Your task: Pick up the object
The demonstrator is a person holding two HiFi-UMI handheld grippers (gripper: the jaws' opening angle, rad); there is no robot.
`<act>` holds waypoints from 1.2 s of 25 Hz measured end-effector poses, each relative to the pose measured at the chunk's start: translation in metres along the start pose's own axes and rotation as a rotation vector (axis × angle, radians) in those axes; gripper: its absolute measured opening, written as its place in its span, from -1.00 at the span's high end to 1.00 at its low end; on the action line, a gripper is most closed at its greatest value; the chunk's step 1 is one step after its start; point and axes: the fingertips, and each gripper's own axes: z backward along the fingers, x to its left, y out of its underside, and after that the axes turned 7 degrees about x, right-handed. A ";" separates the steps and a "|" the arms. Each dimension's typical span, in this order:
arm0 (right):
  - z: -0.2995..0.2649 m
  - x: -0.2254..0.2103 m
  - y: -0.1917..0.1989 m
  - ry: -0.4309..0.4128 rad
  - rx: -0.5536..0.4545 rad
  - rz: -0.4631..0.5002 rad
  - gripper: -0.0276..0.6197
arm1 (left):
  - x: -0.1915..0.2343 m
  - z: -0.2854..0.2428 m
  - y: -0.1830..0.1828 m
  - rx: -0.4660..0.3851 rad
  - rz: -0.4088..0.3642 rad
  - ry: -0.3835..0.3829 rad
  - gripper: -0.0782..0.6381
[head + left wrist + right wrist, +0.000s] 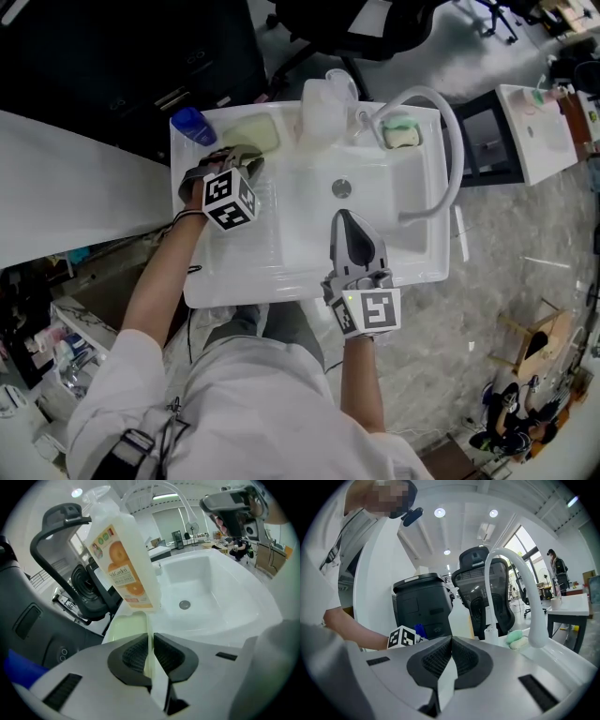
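Note:
A pale green tray point(255, 134) lies on the sink's left drainboard. My left gripper point(242, 156) is at its near edge. In the left gripper view the jaws point(150, 639) stand nearly together with the tray's thin rim point(125, 630) between the pads, so it is shut on the tray. A translucent bottle with an orange label point(124, 564) stands just beyond the tray. My right gripper point(347, 217) hovers over the front of the basin point(309, 234), shut with nothing in it point(450, 640).
A white hose faucet point(441, 122) arches over the basin's right side. A green and yellow sponge point(401, 134) lies at the back rim. A blue object point(192, 125) sits at the back left corner. A black office chair point(70, 569) stands behind the sink.

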 end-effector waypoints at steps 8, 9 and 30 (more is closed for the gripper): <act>0.024 0.040 -0.005 -0.002 0.000 0.028 0.89 | -0.011 0.075 -0.018 -0.110 0.033 -0.062 0.64; 0.028 0.046 -0.005 0.000 0.001 0.030 0.89 | -0.014 0.085 -0.018 -0.122 0.040 -0.066 0.64; 0.105 0.152 -0.017 0.019 -0.062 0.100 0.89 | -0.037 0.304 0.027 -0.385 0.252 -0.311 0.64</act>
